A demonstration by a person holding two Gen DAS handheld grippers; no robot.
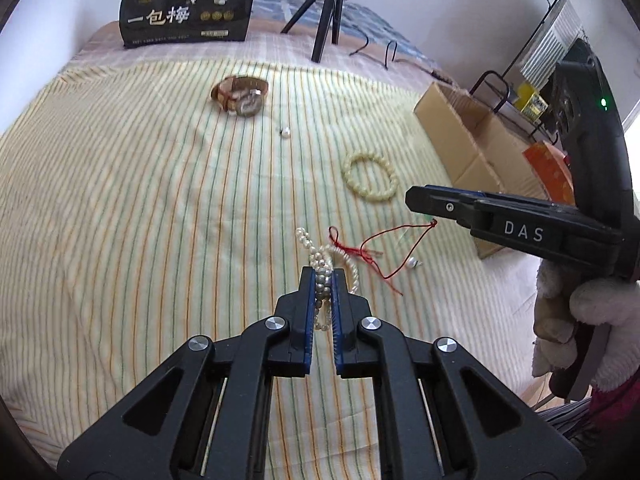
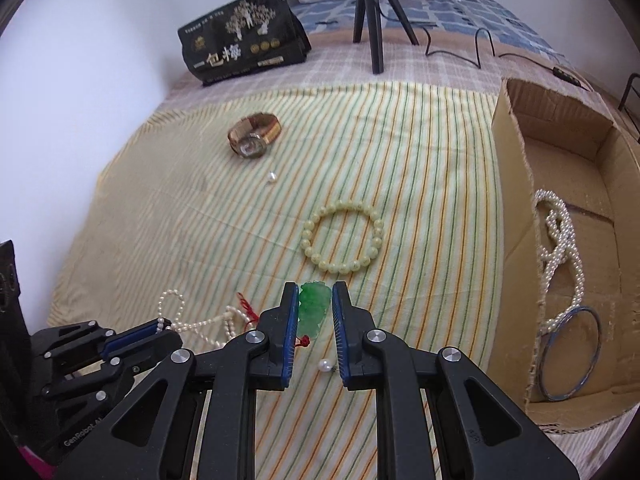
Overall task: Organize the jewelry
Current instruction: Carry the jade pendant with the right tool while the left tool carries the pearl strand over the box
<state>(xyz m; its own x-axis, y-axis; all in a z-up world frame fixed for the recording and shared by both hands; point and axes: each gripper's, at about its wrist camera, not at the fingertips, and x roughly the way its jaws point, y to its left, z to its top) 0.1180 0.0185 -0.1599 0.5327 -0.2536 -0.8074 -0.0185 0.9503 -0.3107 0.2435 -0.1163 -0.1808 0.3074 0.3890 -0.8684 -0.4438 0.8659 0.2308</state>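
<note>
Pearls fill the narrow gap between the blue pads of the left gripper (image 1: 322, 280), which is clamped tight on a pearl strand (image 1: 320, 256) whose loose loops trail onto the striped cloth (image 1: 140, 208) just ahead of its tips. Close beside it, the right gripper (image 2: 316, 300) pinches a green jade pendant (image 2: 314, 312) between its pads, and the pendant's red cord (image 1: 376, 248) runs back across the cloth toward the pearls. Using the cardboard box (image 2: 516, 208) at the cloth's edge as the marker: a yellow bead bracelet (image 2: 344, 236) lies flat just beside its near wall, a single pearl earring (image 2: 325, 365) sits under the right gripper, a second loose pearl (image 2: 272, 177) lies well away from it, and a gold wristwatch (image 2: 254, 140) rests farther still. Inside the box lie a pearl necklace (image 2: 560, 232) and a thin blue bangle (image 2: 570, 354), touching each other.
</note>
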